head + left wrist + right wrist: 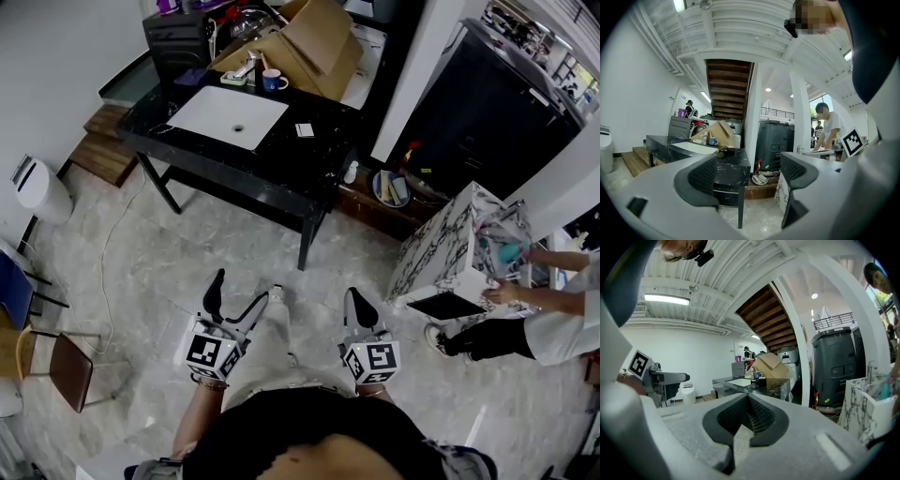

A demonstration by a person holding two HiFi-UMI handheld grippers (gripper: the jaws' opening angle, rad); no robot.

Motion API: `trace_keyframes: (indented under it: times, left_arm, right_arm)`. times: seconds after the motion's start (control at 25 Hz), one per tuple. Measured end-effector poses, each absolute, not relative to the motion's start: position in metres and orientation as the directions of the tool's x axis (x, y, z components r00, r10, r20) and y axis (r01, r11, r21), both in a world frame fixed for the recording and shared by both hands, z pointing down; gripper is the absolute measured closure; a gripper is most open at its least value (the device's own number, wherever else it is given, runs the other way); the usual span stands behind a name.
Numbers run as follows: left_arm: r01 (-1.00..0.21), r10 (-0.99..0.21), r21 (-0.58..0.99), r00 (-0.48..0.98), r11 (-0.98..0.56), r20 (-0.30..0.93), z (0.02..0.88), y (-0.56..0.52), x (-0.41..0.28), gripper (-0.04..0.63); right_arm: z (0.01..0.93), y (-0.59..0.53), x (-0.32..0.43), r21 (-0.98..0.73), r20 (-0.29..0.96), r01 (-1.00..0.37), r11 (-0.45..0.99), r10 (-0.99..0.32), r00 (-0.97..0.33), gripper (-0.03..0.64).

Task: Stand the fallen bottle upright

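- Grippers point level toward the black table (314,164), which is well ahead; this looks like a ready stance before the approach.
- Left gripper (244,289): jaws spread wide with nothing between them, likely readied for grasping.
- Right gripper (356,300): jaws closed together, empty.
- Fallen bottle: too small to pick out from here.

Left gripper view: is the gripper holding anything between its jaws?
No, the left gripper stands wide open, and only the distant black table shows through the gap.
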State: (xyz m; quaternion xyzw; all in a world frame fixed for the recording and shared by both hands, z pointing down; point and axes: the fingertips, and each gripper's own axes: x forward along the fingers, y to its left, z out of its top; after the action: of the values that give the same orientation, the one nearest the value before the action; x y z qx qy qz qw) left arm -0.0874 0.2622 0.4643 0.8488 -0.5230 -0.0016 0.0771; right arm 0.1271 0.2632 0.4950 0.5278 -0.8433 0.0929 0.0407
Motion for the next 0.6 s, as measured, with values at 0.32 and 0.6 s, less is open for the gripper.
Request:
trace_keyframes:
  times: [0.32, 0.6]
  left_arm:
    - [-0.879, -0.881, 0.130, 0.469, -0.458, 0.066, 0.465, 0.211, -0.088, 0.192]
    - [-0.872, -0.873, 0.131, 0.482, -0.471, 0.070, 0.467, 0.153, -0.097, 0.192]
  right_arm:
    - [0.493, 0.216, 0.128, -0.103, 0.161, -0.906, 0.411, -0.892, -0.423, 0.612]
    - [0.493, 0.160, 0.116, -0.110, 0.165, -0.909, 0.401, -0.895, -0.415, 0.612]
